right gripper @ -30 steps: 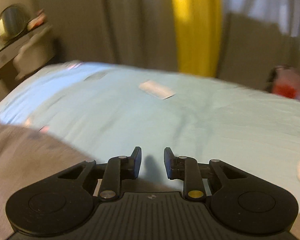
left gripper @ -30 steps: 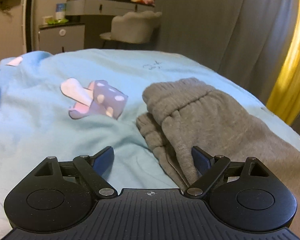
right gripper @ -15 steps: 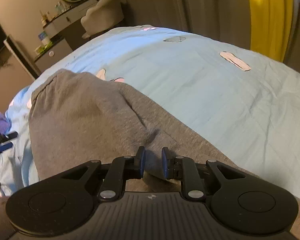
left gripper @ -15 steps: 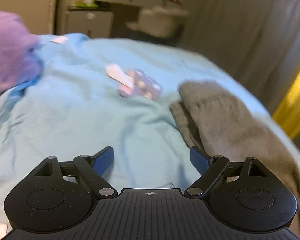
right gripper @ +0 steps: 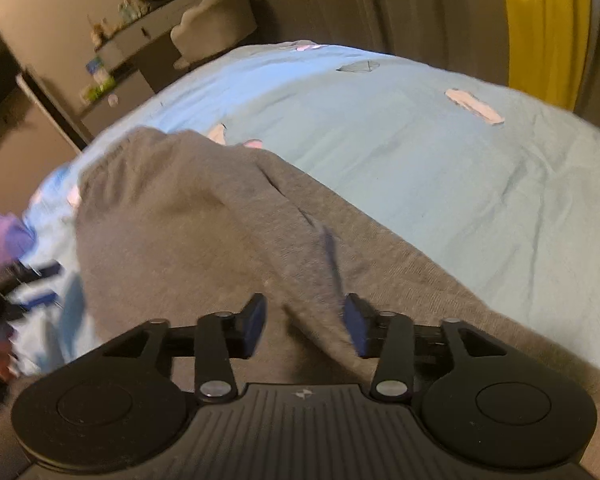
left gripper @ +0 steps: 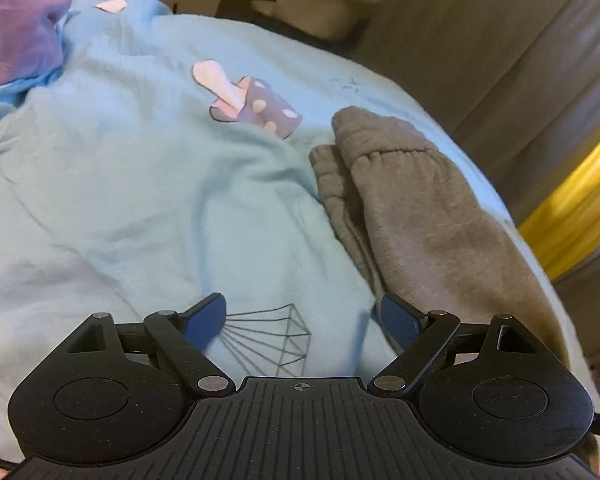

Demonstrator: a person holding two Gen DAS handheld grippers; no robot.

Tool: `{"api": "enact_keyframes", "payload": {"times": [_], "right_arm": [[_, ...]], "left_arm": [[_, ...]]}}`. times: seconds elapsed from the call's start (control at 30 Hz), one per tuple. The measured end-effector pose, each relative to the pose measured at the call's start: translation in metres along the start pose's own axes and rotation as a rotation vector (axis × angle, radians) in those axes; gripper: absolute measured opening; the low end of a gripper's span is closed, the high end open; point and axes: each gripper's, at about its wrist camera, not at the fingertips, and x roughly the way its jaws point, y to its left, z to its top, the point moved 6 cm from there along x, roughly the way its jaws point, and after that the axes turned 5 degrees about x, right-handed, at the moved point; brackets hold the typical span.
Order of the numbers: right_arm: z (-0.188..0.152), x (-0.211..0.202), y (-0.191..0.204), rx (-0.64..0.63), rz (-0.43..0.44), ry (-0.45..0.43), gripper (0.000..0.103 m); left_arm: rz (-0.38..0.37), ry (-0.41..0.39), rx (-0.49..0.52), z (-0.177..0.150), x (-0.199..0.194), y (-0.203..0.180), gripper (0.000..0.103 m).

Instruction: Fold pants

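Note:
Grey sweatpants [left gripper: 412, 216] lie folded on a light blue bedspread [left gripper: 120, 184], their gathered waistband at the far end. My left gripper [left gripper: 302, 318] is open and empty, low over the bedspread just left of the pants' near edge. In the right wrist view the pants [right gripper: 188, 224] fill the lower left. My right gripper [right gripper: 306, 330] is open, right above the pants, with a raised fold of the grey cloth between its jaws.
A purple garment [left gripper: 12, 20] lies at the bed's far left. A mushroom print [left gripper: 252, 104] and a diamond print [left gripper: 268, 340] mark the bedspread. A vanity desk with a chair [right gripper: 216, 28] stands beyond the bed. Grey and yellow curtains [right gripper: 548, 20] hang behind.
My right gripper has opened from nearly shut and sits over the pants. My left gripper has drawn back and left, staying open.

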Motion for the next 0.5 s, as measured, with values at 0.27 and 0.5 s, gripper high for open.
{"api": "enact_keyframes", "payload": {"times": [0.27,0.5], "right_arm": [[0.042,0.034,0.007,0.038,-0.039,-0.070,0.062],[0.058,0.034,0.029,-0.078,-0.010,-0.240,0.007]], "left_arm": [[-0.054,-0.017,-0.111,-0.002,0.004,0.009,0.090],[-0.072,-0.024,-0.146,-0.001,0.007,0.014,0.090]]}}
